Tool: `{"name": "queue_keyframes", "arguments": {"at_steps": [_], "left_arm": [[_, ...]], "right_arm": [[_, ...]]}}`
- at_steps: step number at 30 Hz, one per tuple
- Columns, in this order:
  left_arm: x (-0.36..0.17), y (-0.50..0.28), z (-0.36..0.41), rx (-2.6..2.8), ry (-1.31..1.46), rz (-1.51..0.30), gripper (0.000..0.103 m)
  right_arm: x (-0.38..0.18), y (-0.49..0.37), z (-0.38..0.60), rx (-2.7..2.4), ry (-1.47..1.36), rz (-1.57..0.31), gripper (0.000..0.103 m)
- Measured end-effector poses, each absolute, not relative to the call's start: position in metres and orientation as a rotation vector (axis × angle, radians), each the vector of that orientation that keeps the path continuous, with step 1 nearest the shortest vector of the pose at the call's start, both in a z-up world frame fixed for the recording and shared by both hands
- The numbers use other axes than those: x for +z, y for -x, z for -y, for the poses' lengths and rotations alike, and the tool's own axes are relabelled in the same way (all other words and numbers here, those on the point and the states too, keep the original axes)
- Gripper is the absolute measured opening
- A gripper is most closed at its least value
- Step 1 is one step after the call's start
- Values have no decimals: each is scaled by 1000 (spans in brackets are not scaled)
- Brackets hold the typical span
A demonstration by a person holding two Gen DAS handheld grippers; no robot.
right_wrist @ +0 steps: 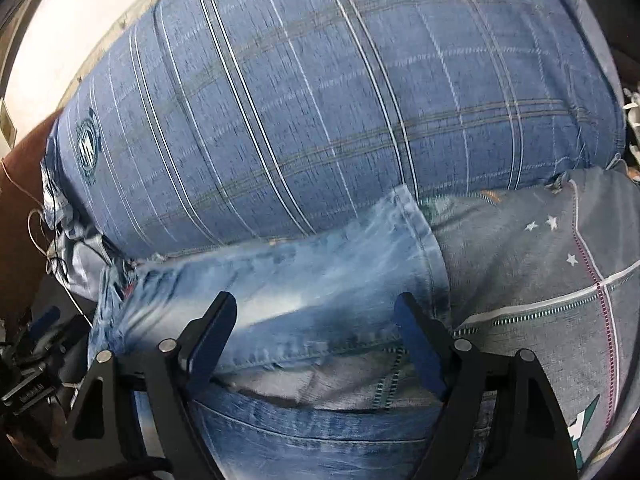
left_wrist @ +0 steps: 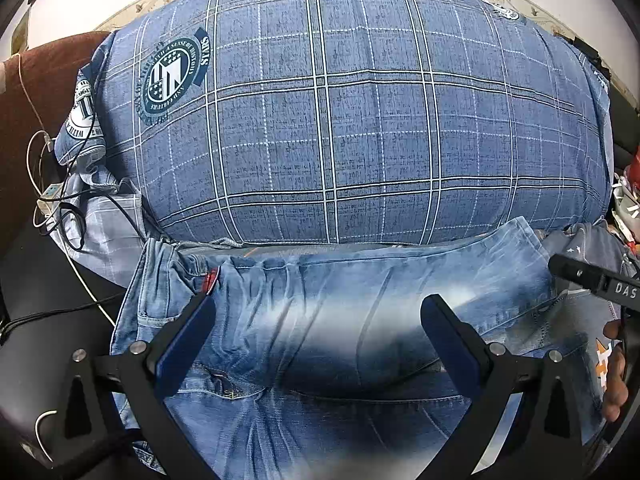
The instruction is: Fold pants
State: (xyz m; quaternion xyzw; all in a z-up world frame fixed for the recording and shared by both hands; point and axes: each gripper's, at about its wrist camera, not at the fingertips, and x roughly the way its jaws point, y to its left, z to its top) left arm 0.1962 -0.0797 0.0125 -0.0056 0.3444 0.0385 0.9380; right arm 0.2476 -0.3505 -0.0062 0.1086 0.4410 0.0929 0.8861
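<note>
The jeans (left_wrist: 320, 320) lay folded across the lower half of the left wrist frame, in front of a large blue checked pillow (left_wrist: 340, 120) that filled the upper part. The left gripper (left_wrist: 316, 320) stood wide above the denim and held nothing. In the right wrist frame the right gripper (right_wrist: 316, 320) was also wide, over the jeans near the hem. A grey patterned sheet (right_wrist: 540, 260) showed at the right side, and cables (left_wrist: 52, 184) at the left edge.
</note>
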Motion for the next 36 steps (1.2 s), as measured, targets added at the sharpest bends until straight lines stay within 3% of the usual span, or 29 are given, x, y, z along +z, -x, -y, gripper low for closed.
{"name": "queue_keyframes", "arguments": {"at_steps": [9,14,15,17,22,28,36], "left_arm": [[11,-201,69,77,65,-726,102],[6,-210,64,61,112,-758,102],[4,-212,63,62,115,-763,102],[2,-213,63,57,122,-769,102],[1,-214,56,32,179,-786,102],[5,-211,47,-89,352,-804,102],[-14,-213,70,-332,571,-952,102]], "right_arm": [[-14,-336,399,49,-210,-1020,80],[-45,-394,391,15,-162,-1098,68],[-55,-401,391,20,-189,-1124,64],[-71,-406,391,51,-257,-1165,18],[-37,-357,386,94,-287,-1053,16],[25,-230,373,228,-357,-885,16],[-7,-126,351,279,-404,-898,16]]}}
